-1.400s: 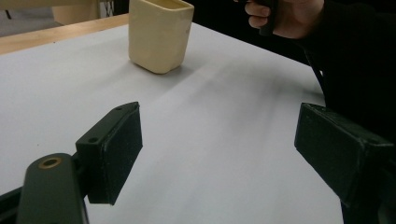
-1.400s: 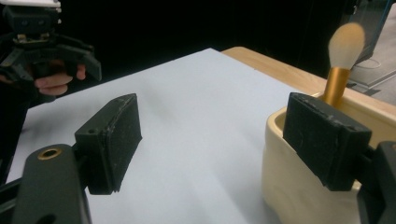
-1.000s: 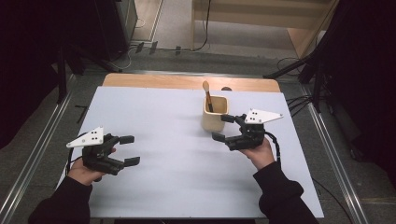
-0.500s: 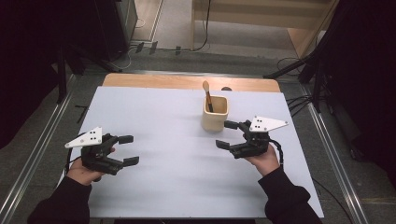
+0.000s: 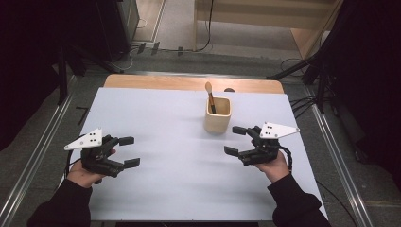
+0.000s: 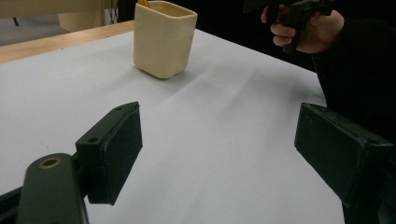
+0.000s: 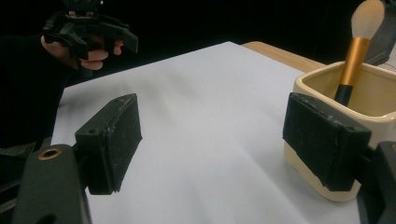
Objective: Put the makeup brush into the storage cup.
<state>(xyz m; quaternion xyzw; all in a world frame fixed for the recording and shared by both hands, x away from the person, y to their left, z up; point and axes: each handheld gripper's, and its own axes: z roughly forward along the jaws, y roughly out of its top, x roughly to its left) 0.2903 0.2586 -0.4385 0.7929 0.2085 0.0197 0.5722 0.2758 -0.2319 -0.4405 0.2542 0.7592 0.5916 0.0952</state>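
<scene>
Presently, right gripper (image 5: 235, 140) waits with fingers apart beside cup (image 5: 217, 115) holding the brush (image 5: 210, 96); left gripper (image 5: 130, 151) likewise gapes. Risk: a careless nudge tips the cup across the tabletop (image 5: 165, 142).

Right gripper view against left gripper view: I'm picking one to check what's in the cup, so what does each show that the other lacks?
The right gripper view alone shows the makeup brush, gold ferrule and pale bristles, standing inside the cream cup, whose open mouth is visible. It also shows the left tongs far off.

The left gripper view alone shows the cup's whole outer wall down to its base, plus the right tongs far off.

Both share the white table cover, the cup, and open black jaws in front.
</scene>
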